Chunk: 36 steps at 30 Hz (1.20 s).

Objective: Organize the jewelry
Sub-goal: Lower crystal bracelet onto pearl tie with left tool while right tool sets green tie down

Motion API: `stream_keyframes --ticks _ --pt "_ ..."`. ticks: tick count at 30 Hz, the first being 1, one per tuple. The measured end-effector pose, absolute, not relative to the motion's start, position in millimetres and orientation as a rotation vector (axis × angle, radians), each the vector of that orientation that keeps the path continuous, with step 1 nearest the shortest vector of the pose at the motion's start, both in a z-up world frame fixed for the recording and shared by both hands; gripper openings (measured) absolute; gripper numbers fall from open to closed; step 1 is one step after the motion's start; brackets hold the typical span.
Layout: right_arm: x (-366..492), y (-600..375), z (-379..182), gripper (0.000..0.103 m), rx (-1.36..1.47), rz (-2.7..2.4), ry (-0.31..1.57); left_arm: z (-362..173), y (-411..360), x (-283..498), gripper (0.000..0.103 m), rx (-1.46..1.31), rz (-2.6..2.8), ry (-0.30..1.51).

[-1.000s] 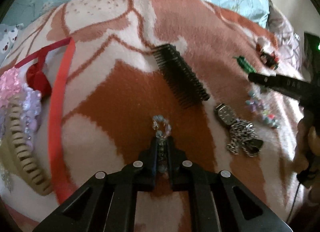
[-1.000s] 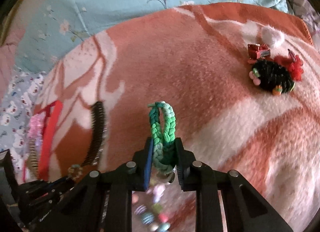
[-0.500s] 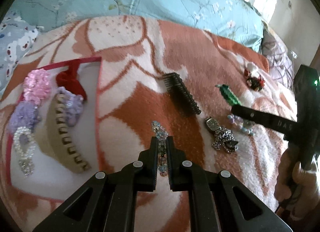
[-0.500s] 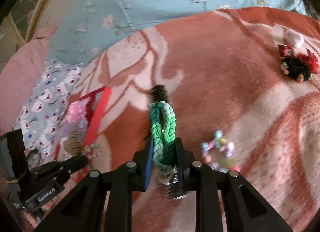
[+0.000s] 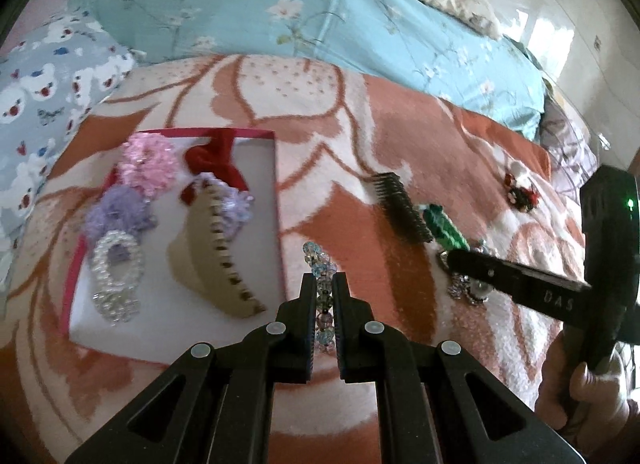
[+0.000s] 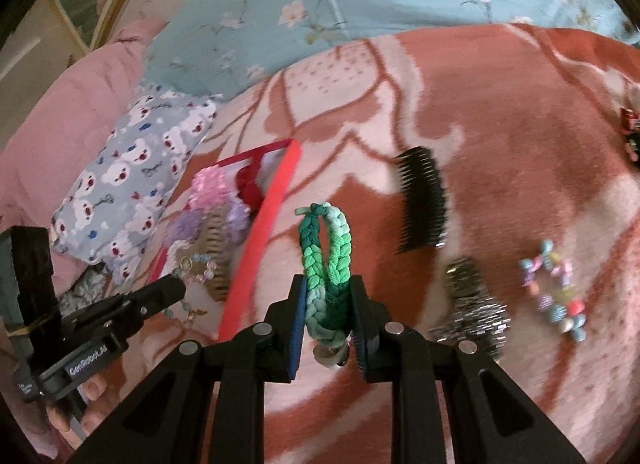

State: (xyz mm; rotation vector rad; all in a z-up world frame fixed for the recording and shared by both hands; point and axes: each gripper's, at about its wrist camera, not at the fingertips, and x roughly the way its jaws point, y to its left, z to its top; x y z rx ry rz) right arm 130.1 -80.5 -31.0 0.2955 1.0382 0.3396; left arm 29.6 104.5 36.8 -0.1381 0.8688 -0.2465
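Observation:
My left gripper [image 5: 323, 284] is shut on a clear beaded bracelet [image 5: 320, 264], held above the blanket just right of a red-rimmed white tray [image 5: 276, 184]. In the tray lie a beige claw clip [image 5: 208, 264], a red bow [image 5: 216, 162], pink and purple flower pieces [image 5: 148, 164] and a pearl ring piece [image 5: 116, 264]. My right gripper [image 6: 329, 284] is shut on a green braided band [image 6: 326, 260], raised over the blanket between the tray's red rim [image 6: 264, 240] and a black comb [image 6: 422, 200]. The left gripper with its bracelet [image 6: 196, 264] shows at the lower left of the right wrist view.
On the orange and white blanket lie the black comb [image 5: 402, 210], a metal watch [image 6: 472, 304], a pastel bead bracelet [image 6: 556, 292] and a red and black hair tie [image 5: 520, 192]. A blue floral quilt [image 5: 280, 4] and a bear-print pillow [image 6: 132, 172] lie behind. A hand [image 5: 588, 396] holds the right gripper.
Both grippers have risen and swung left toward the tray, each keeping its load. The whole tray has come into the left wrist view; the hair tie slid to the right edge of the right wrist view.

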Motion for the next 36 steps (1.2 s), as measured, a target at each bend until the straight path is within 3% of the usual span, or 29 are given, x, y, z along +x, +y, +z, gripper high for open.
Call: stream_keyframes --ticks 19,36 --pt "122 37 -36 0.020 0.227 0.577 1.078 47 202 -5 0.007 -0.221 -0.059 0.837" --pt "137 100 -85 0.020 0.143 0.640 1.188 -4 232 40 0.007 -0.274 -0.024 0.898"
